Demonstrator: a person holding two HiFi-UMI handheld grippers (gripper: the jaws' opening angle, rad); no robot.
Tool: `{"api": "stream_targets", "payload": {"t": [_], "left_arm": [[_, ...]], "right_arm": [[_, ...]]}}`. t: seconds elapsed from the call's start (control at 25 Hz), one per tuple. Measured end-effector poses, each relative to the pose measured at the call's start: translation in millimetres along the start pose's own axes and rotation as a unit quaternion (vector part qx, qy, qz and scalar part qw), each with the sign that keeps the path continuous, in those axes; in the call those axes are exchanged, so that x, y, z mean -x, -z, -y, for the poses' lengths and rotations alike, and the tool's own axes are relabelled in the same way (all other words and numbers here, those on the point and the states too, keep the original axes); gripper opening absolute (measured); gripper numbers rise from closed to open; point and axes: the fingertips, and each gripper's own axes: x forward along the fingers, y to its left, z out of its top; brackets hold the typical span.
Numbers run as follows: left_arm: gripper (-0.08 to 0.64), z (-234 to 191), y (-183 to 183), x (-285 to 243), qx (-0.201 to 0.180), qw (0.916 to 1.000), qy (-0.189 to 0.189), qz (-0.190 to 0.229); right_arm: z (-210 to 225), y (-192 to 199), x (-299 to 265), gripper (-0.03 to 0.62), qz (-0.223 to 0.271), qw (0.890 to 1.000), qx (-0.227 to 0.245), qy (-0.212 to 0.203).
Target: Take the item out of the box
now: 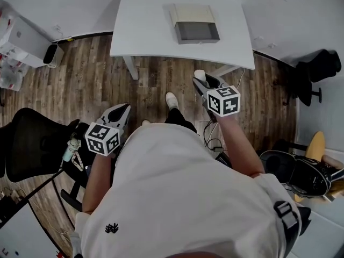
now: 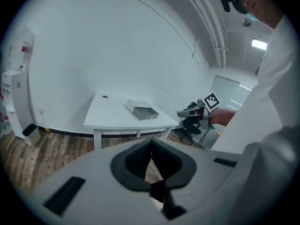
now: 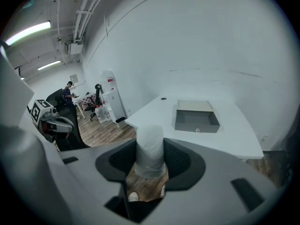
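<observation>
Right gripper view shows the right gripper [image 3: 150, 145] closed on a white item [image 3: 150, 156]. The item is a pale, rounded cylinder that stands upright between the two dark pads, with its top rising above them. The jaws stand wide around it, one pressing on each side.

Ahead of this gripper and a little to its right, well apart from it, the grey box [image 3: 197, 119] sits open on the white table [image 3: 234, 137]. Its beige lid lies flat behind it. The item is out of the box and nowhere near the tabletop, and wooden floor [image 3: 105, 130] shows beneath the jaws.

Far to the right gripper's left, the left gripper [image 2: 151, 146] is held lower, beside the person's body. Its own view shows the dark pads meeting at the tips with nothing between them. From it, the table and box lie ahead and well apart.

Head view shows both grippers held in front of the person's white shirt [image 1: 177, 192], short of the table edge.
</observation>
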Motion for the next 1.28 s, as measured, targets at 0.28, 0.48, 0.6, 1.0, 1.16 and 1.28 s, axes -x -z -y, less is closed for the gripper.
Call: {"api": "stream_targets", "payload": {"t": [0.28,0.48,0.6,1.0,1.16,1.28], "left_arm": [[0.008,2.4,-0.7,-2.2,-0.001,1.0000,0.003,-0.007],[0.006,4.1,-4.2,-4.1,-0.002,1.0000,0.003,-0.008],[0.008,3.2,-5.9,-5.7,0.001,1.0000,0.001,-0.009],[0.008,2.6,-15.1,-20.3,0.002,0.9999,-0.002,-0.015],[0.008,3.7,-18.9,-31.4,0.002,0.9998,-0.001,-0.021],[0.008,3.4,-20.0,-39.2,0.005,0.9997,-0.001,-0.026]], "right_arm": [[3.5,-0.8,0.9,0.176,0.000,1.000,-0.007,0.001],[7.0,-2.3,0.4,0.176,0.001,1.000,-0.010,-0.001],[11.7,-3.5,-0.7,0.176,0.001,1.000,-0.014,0.000],[28.1,-9.5,-9.2,0.176,0.001,1.000,-0.026,-0.005],[39.3,-10.8,-13.1,0.176,-0.001,1.000,-0.027,-0.004],[47.8,-9.9,-16.2,0.176,-0.005,1.000,-0.028,-0.005]]}}
